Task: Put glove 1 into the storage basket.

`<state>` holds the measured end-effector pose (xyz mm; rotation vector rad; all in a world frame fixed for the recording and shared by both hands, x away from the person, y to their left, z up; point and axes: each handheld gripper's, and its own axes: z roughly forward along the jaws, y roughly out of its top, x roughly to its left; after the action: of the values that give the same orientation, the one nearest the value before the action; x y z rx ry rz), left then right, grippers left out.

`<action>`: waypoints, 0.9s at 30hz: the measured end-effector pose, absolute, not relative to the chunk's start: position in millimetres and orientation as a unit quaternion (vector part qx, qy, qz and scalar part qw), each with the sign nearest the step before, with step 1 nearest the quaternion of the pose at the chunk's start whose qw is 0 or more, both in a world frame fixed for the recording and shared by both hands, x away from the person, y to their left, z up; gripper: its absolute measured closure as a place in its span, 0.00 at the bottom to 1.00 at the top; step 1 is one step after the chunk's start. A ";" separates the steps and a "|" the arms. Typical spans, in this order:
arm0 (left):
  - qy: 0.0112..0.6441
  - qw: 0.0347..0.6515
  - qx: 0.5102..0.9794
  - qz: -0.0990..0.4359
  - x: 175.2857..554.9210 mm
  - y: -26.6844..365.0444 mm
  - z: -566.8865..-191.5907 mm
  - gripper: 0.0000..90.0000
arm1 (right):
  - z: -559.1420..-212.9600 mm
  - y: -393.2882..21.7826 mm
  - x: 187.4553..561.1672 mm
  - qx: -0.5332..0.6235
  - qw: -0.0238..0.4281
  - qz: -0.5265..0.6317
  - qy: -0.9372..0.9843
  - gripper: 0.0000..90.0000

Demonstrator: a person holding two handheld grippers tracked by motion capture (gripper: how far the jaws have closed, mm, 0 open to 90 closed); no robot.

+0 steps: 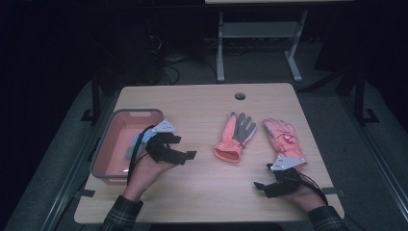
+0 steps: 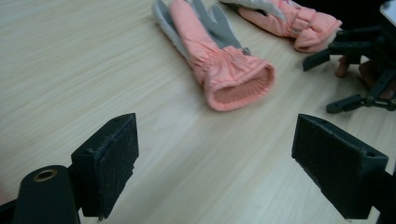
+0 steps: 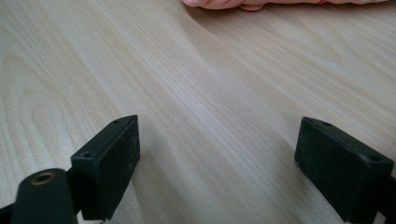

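Lying mid-table, two pink gloves [image 1: 236, 132] [image 1: 284, 137] side by side, high view adding a pink bin [image 1: 126, 144] at left, left gripper [image 2: 215, 163] and right gripper [image 3: 217, 163] both empty, jaws wide apart.

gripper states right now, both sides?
Left gripper: open, holding nothing.
Right gripper: open, holding nothing.
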<state>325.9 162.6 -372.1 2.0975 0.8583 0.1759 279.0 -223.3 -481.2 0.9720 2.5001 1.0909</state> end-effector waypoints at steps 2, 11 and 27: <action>0.336 0.425 0.838 0.073 322.3 156.4 -376.6 0.16 | -481.2 -223.3 279.0 0.333 0.123 0.374 0.857 0.15; 0.308 0.409 0.856 0.071 299.5 133.5 -405.0 0.16 | -481.4 -223.2 278.9 0.335 0.123 0.375 0.856 0.15; 0.286 0.355 0.886 0.082 283.5 135.4 -468.0 0.16 | -469.2 -219.5 281.3 0.341 0.110 0.373 0.856 0.49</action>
<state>283.5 135.4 -468.0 2.2902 0.7389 0.2118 281.3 -219.5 -469.2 1.0012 2.5164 1.0960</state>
